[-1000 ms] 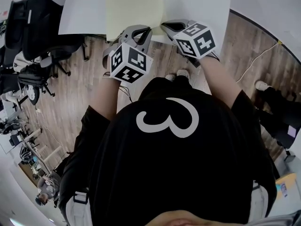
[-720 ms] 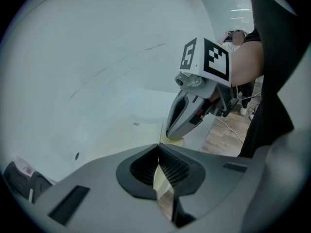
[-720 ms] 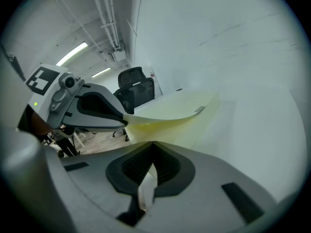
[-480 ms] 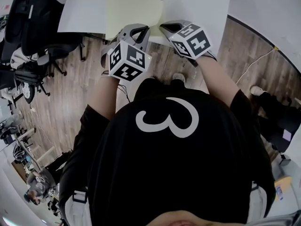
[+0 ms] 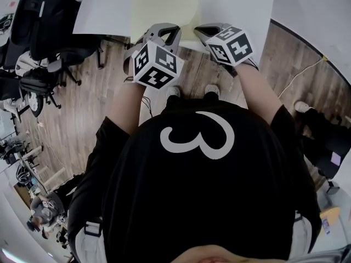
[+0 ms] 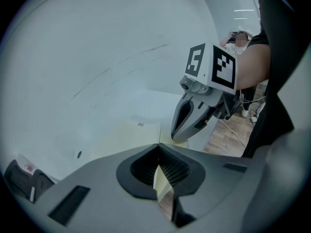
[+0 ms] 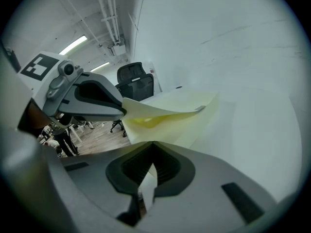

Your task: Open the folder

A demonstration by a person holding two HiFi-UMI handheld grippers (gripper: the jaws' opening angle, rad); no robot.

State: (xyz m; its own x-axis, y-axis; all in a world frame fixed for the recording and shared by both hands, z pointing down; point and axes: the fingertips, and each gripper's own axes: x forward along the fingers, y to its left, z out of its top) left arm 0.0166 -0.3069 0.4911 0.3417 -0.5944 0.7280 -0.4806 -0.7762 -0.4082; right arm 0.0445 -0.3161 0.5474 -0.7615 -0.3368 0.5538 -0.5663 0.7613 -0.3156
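A pale yellow folder lies at the near edge of the white table. My left gripper is shut on the edge of its top cover, a thin yellow sheet pinched between the pads. In the right gripper view that cover curls up off the lower sheet, with the left gripper holding its corner. My right gripper stands just right of the left one, shut on a pale sheet edge of the folder's lower part. The left gripper view shows the right gripper at the folder's edge.
Black office chairs stand left of the table on the wooden floor. A cable runs over the floor at right, near another person's shoe. The table's near edge is right under both grippers.
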